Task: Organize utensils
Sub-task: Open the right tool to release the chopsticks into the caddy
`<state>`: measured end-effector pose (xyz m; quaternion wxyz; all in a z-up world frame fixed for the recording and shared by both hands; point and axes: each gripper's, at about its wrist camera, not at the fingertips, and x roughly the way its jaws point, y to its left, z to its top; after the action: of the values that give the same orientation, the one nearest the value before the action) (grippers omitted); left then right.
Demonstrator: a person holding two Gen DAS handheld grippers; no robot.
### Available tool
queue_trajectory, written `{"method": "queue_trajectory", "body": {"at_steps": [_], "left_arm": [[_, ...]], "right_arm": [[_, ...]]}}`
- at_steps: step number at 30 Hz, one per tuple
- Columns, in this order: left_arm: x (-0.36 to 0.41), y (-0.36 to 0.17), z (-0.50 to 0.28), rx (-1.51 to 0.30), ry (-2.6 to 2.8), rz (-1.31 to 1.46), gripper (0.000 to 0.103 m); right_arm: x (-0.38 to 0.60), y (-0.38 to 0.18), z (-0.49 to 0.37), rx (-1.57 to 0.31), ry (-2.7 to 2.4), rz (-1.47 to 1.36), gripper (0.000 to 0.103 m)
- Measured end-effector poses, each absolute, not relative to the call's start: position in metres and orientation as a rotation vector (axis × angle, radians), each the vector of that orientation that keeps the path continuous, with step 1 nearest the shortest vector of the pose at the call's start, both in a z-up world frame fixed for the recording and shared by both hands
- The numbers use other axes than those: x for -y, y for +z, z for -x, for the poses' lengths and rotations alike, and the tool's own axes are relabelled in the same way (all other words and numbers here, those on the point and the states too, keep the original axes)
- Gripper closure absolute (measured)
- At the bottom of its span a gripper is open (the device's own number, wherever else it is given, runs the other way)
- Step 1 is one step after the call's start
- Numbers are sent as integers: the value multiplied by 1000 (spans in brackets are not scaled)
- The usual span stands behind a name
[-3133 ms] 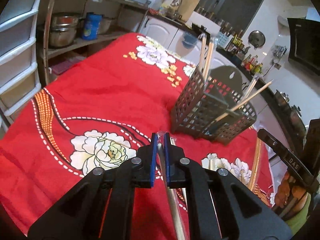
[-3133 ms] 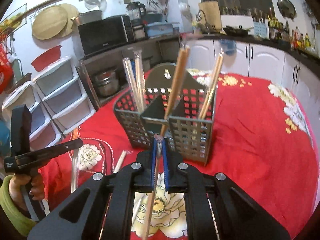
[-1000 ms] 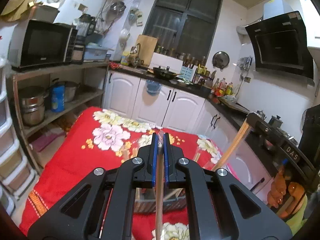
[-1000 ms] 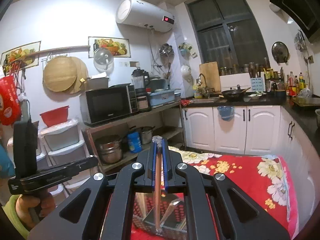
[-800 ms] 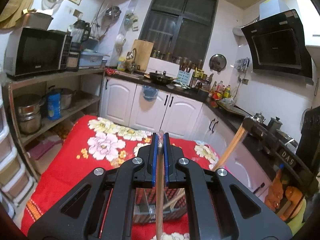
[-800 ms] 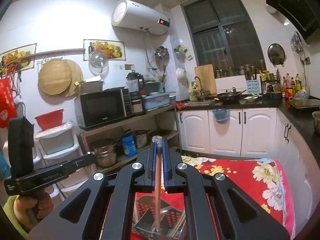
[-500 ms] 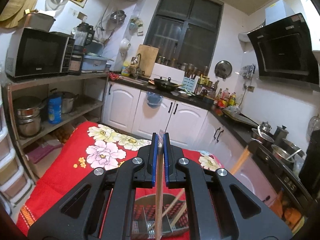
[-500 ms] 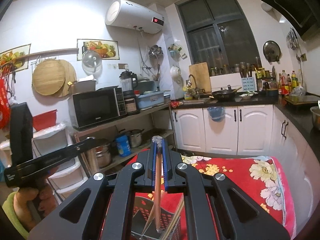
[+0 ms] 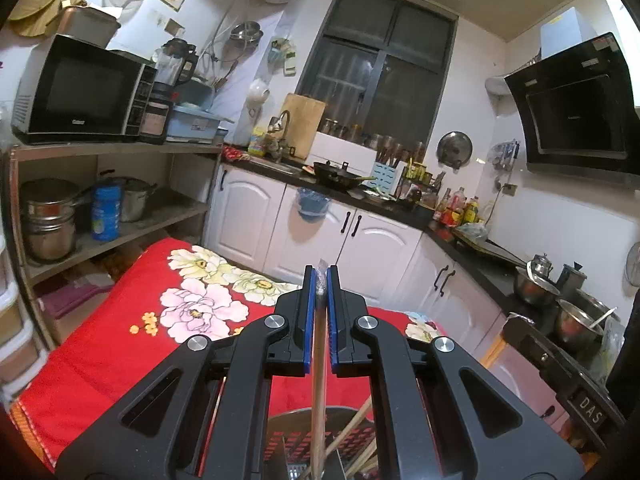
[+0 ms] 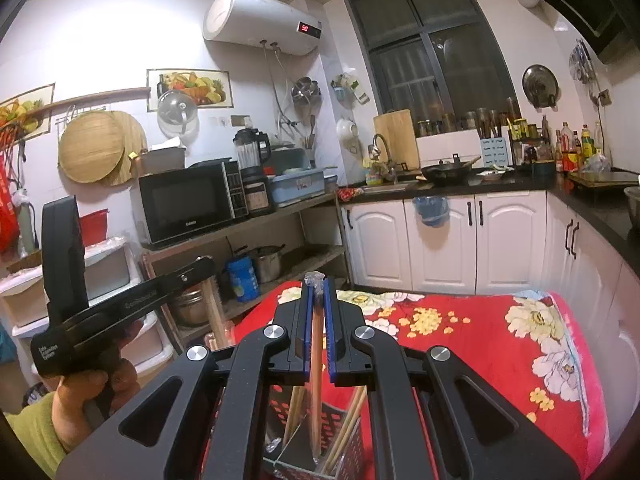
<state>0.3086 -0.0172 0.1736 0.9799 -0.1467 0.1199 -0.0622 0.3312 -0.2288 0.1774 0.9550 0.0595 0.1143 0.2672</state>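
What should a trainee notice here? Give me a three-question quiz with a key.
1. True or false: the left tool is shut on a chopstick.
2. The right tool holds its chopstick over: A) the microwave B) the basket C) the sink.
3. What colour is the cloth under the basket?

Key: 1 true; 2 B; 3 red, with flowers.

A bright red cloth (image 9: 100,344) with white, pink and yellow flowers fills the lower frame, the black grippers carry blue pads (image 10: 306,328), and pale tan chopsticks (image 10: 316,380) stand in a dark grey perforated basket (image 10: 352,452).
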Motion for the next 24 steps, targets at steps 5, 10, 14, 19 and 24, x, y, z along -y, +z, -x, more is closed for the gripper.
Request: {"method": "queue_trajectory", "body": {"at_steps": [5,10,14,19,24], "left_arm": [[26,163,-310,-244,-118,259,102],[29,150,-311,-262,-111,237,102],[27,138,-313,-292,-104,239,102],[24,122,-307,-335,-91,246,102],[21,115,-297,-351,-84,237,101]], "right_arm": [[224,167,-330,-245,545,-96,97],[222,153,-334,-272,555,-82,97],[221,142,-341,-308,561,-66,97],[221,128,-350,-357,566,-70,97],[219,120,-351,-379,573,-61,97]]}}
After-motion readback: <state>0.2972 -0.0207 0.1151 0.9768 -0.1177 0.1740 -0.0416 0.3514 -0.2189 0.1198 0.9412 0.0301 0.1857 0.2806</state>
